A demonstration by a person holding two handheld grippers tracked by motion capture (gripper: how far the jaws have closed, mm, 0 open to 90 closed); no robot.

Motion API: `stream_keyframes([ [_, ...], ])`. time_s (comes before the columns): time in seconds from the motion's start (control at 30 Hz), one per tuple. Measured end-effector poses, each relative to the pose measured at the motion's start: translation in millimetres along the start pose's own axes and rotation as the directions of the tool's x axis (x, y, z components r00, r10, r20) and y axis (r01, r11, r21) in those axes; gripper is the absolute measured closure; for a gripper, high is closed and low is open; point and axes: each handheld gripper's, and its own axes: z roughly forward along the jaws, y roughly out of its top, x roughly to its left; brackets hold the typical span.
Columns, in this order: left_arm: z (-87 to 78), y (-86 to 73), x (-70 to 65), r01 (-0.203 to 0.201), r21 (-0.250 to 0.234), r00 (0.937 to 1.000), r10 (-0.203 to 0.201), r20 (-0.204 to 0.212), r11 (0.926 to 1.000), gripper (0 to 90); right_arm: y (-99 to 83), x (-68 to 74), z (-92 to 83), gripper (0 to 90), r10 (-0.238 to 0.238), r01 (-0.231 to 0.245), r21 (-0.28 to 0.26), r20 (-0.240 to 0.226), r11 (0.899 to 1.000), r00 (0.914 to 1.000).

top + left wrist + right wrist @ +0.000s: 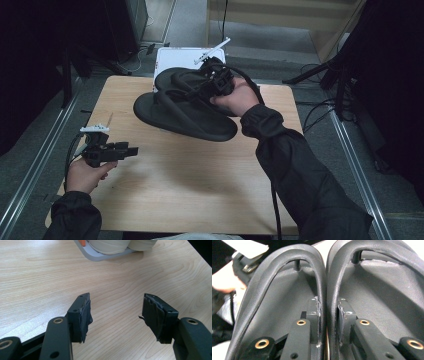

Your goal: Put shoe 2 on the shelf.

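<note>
Pinching both straps (325,290) of two black sandals (185,107) together, the right gripper (329,315) risks one slipping free. Left gripper (116,315) stands spread, idle

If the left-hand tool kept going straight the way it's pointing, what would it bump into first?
Probably the grey tray at the far side of the table. The left tool is open with bare wood ahead of it, though how far off the tray lies is hard to judge.

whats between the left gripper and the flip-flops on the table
Nothing: in the high view a bare stretch of wooden table separates the left gripper from the black flip-flops, which the right gripper holds pinched by their straps.
</note>
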Motion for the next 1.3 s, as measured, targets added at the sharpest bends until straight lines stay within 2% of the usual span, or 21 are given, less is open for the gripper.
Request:
stream_keyframes([
  [0.07, 0.6, 0.0, 0.2, -0.001, 0.0, 1.0, 0.001, 0.001, 1.0, 40.3, 6.2, -8.4, -1.0, 75.8, 0.047, -0.046, -0.015, 0.036, 0.999, 0.9983],
  [0.2, 0.8, 0.2, 0.1, 0.001, -0.001, 1.0, -0.001, 0.001, 1.0, 40.4, 13.1, -15.6, -0.4, 75.8, 0.067, -0.065, -0.034, 0.088, 0.997, 0.9939],
  [0.37, 1.2, 0.6, 0.0, 0.004, -0.004, 1.0, -0.004, 0.005, 1.0, 40.3, 28.9, -32.9, 3.7, 75.8, 0.145, -0.133, -0.08, 0.167, 0.988, 0.9753],
  [0.4, 1.3, 0.6, 0.1, 0.004, -0.004, 1.0, -0.004, 0.005, 1.0, 40.4, 35.0, -40.0, 6.6, 75.8, 0.186, -0.172, -0.09, 0.194, 0.981, 0.9631],
  [0.43, 1.3, 0.6, 0.4, 0.004, -0.004, 1.0, -0.004, 0.005, 1.0, 40.4, 35.0, -40.0, 6.6, 75.8, 0.186, -0.172, -0.09, 0.194, 0.981, 0.9631],
  [0.47, 1.1, 0.8, 1.0, 0.005, -0.001, 0.9999, -0.005, 0.01, 1.0, 40.4, 40.1, -46.4, 10.1, 75.8, 0.232, -0.215, -0.099, 0.228, 0.972, 0.9456],
  [0.5, 1.0, 0.8, 1.2, 0.006, 0.0, 0.9999, -0.006, 0.013, 1.0, 40.4, 40.1, -46.4, 10.1, 75.8, 0.232, -0.215, -0.099, 0.228, 0.972, 0.9456],
  [0.67, 1.2, 1.0, 1.2, 0.003, -0.002, 0.9997, -0.003, 0.025, 1.0, 40.1, 49.5, -61.5, 22.2, 75.8, 0.303, -0.274, -0.133, 0.304, 0.952, 0.9032],
  [0.77, 2.0, 1.3, 0.0, -0.002, -0.008, 0.9996, 0.002, 0.027, 1.0, 40.1, 53.2, -66.3, 31.2, 75.8, 0.352, -0.314, -0.161, 0.355, 0.936, 0.8661],
  [0.8, 2.2, 1.4, 0.0, -0.003, -0.007, 0.9996, 0.003, 0.029, 1.0, 40.1, 55.4, -67.5, 37.9, 75.7, 0.41, -0.364, -0.19, 0.395, 0.912, 0.8222],
  [0.83, 2.4, 1.5, 0.0, -0.003, -0.006, 0.9996, 0.003, 0.029, 1.0, 40.1, 55.4, -67.5, 37.9, 75.7, 0.41, -0.364, -0.19, 0.395, 0.912, 0.8222],
  [0.87, 2.7, 1.6, 0.1, -0.005, -0.006, 0.9995, 0.006, 0.03, 1.0, 40.1, 56.4, -67.8, 40.7, 75.7, 0.434, -0.384, -0.202, 0.405, 0.901, 0.805],
  [0.93, 3.2, 1.8, -0.4, -0.002, -0.008, 0.9995, 0.003, 0.032, 1.0, 40.1, 58.4, -68.9, 48.2, 75.7, 0.508, -0.441, -0.253, 0.436, 0.861, 0.7427],
  [1.07, 4.4, 2.4, -1.0, -0.008, -0.005, 0.9992, 0.008, 0.038, 1.0, 40.2, 61.7, -69.2, 61.5, 75.5, 0.602, -0.507, -0.325, 0.443, 0.798, 0.6639],
  [1.1, 4.4, 2.4, -1.0, -0.008, -0.005, 0.9992, 0.008, 0.038, 1.0, 40.2, 61.7, -69.2, 61.5, 75.5, 0.602, -0.507, -0.325, 0.443, 0.798, 0.6639],
  [1.13, 5.0, 2.7, -0.9, -0.008, -0.006, 0.9992, 0.008, 0.039, 1.0, 40.2, 62.9, -67.8, 67.1, 75.4, 0.623, -0.512, -0.354, 0.445, 0.783, 0.6441],
  [1.17, 5.4, 2.9, -1.0, -0.006, -0.007, 0.9991, 0.006, 0.042, 1.0, 40.2, 62.9, -67.8, 67.1, 75.4, 0.623, -0.512, -0.354, 0.445, 0.783, 0.6441],
  [1.2, 5.7, 3.2, -1.1, -0.008, -0.007, 0.999, 0.008, 0.043, 0.9999, 40.2, 63.4, -66.3, 72.1, 75.2, 0.644, -0.522, -0.378, 0.44, 0.765, 0.6255],
  [1.23, 6.0, 3.4, -1.4, -0.008, -0.007, 0.999, 0.008, 0.044, 0.9999, 40.2, 63.4, -66.3, 72.1, 75.2, 0.644, -0.522, -0.378, 0.44, 0.765, 0.6255],
  [1.27, 6.1, 3.5, -1.5, -0.011, -0.004, 0.999, 0.011, 0.043, 0.9999, 40.2, 63.7, -65.9, 75.9, 75.1, 0.669, -0.537, -0.399, 0.42, 0.743, 0.6133],
  [1.3, 6.5, 3.4, -1.7, -0.012, -0.002, 0.999, 0.012, 0.044, 0.9999, 40.2, 63.7, -65.9, 75.9, 75.1, 0.669, -0.537, -0.399, 0.42, 0.743, 0.6133],
])
